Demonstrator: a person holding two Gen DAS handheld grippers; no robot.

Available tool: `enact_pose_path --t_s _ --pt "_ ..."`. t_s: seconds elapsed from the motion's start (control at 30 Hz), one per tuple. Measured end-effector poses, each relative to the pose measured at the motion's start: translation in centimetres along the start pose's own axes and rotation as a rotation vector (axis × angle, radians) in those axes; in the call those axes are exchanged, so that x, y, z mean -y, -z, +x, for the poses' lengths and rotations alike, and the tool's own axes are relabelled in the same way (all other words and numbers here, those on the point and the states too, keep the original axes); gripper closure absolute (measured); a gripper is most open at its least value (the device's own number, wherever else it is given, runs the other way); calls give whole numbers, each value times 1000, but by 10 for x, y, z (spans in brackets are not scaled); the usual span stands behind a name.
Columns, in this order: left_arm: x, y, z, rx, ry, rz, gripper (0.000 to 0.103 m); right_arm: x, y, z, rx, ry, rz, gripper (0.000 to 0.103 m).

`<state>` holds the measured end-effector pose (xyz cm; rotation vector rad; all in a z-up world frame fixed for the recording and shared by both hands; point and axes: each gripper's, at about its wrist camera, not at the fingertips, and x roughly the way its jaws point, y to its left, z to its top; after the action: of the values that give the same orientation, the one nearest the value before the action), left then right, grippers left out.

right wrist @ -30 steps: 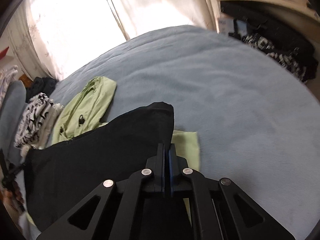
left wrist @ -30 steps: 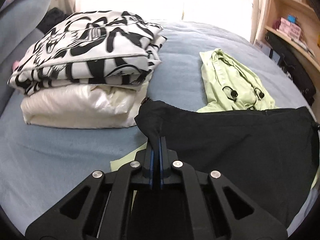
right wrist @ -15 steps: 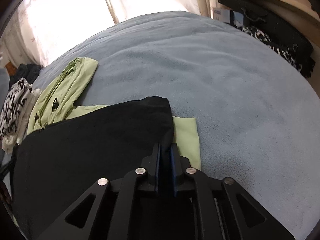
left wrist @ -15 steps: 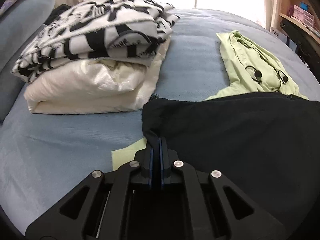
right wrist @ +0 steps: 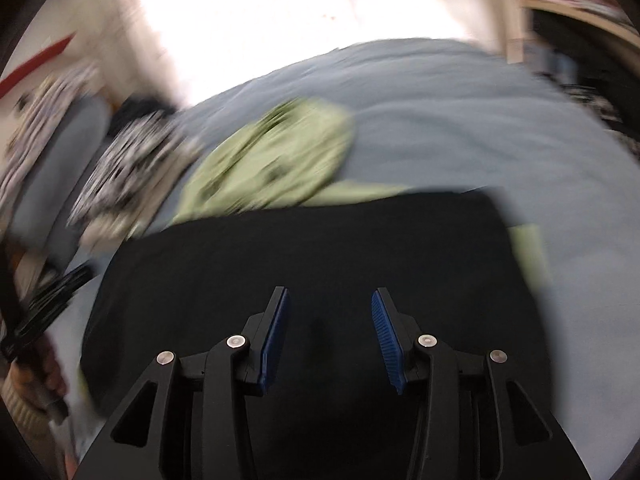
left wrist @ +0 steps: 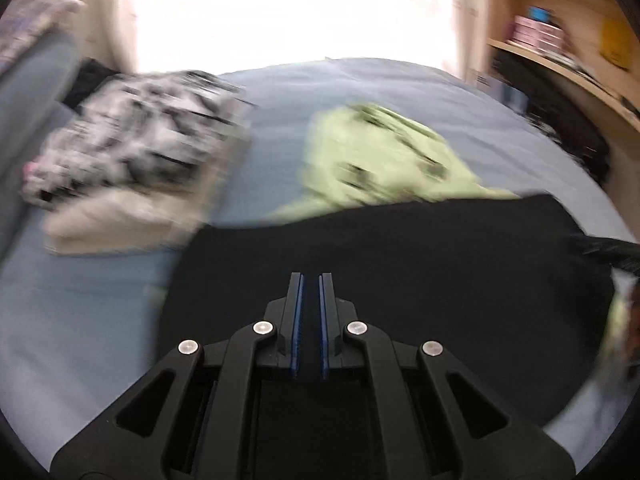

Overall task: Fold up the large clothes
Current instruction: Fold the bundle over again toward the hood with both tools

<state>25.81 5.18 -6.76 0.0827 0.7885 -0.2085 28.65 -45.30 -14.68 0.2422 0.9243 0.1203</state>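
A black garment (left wrist: 400, 248) lies spread flat on the blue bed (left wrist: 80, 320), over a light green garment (left wrist: 380, 160) whose top part shows beyond it. My left gripper (left wrist: 311, 276) hovers over the black garment's near part with only a narrow slit between its pads, and no cloth shows pinched at the tips. In the right wrist view my right gripper (right wrist: 330, 292) is above the same black garment (right wrist: 300, 248). Its jaws are opening and nothing is between them. The green garment (right wrist: 272, 164) shows behind. Both views are motion-blurred.
A stack of folded clothes (left wrist: 132, 152), black-and-white on cream, sits at the bed's left. Wooden shelves (left wrist: 560, 64) with dark bags stand on the right and a bright curtained window is behind. A person's hand (right wrist: 48, 372) holds the other gripper at the left edge.
Both grippers have pulled back toward me off the black garment's corners, which now lie flat. The right gripper went from shut on the cloth to open. The left no longer shows cloth bunched at its tips.
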Motion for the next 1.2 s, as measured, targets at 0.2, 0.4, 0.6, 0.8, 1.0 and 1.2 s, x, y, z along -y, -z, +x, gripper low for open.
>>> enact_pose_path --t_s 0.2,0.4,0.6,0.8,1.0,1.2 --pt "69 25 58 -138 -4 138 100 -55 9 61 -66 45 -182 60" --pt "36 -14 100 -119 -186 43 100 -15 -39 90 -2 168 -134 60" --pt "-36 -8 114 -122 -359 -49 100 84 -54 76 51 356 23 60" --pt "-95 -1 87 -152 -337 -244 100 140 -40 22 66 235 283 60" --pt "-43 24 11 -90 -159 -193 100 54 3 -12 26 20 188 60" --pt "28 87 -19 -118 -64 -125 100 -20 53 9 -81 -112 88 60"
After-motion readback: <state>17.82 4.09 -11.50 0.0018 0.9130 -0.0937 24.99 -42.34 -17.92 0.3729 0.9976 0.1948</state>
